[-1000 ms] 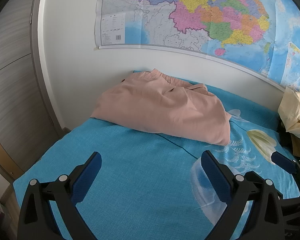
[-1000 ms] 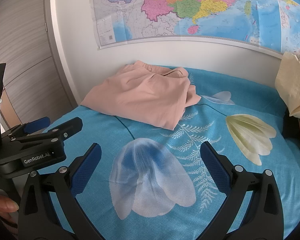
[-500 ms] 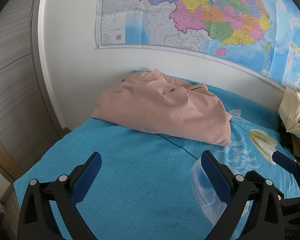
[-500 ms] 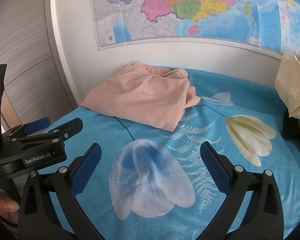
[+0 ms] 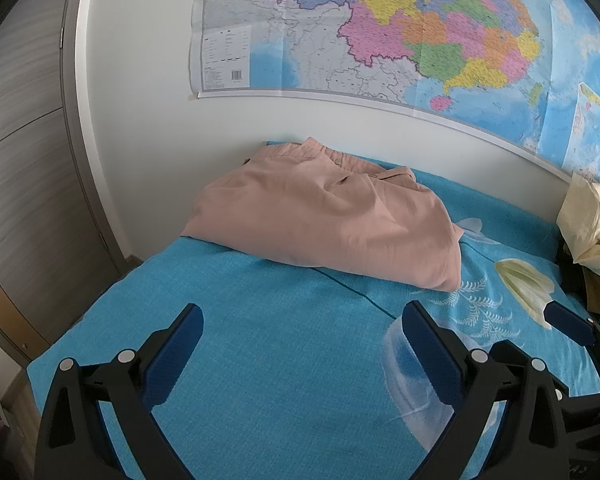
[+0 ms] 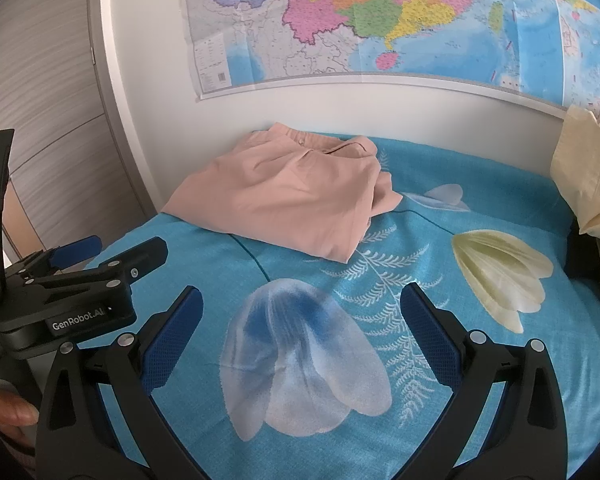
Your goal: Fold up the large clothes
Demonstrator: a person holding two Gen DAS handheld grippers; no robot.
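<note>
One folded pink garment, long axis running leftward along the wall map, lies beneath it, well ahead of both tongs; left gripper nearer; right gripper likewise wide open, empty.

Wall: I see a large coloured map pinned on the white wall above the bed.
Bedding: I see a turquoise sheet printed with a pale blue tulip, a cream tulip and white fern fronds.
Left side: I see a grey wood-grain wardrobe beside the bed.
Right edge: I see a crumpled cream cloth heaped there.
</note>
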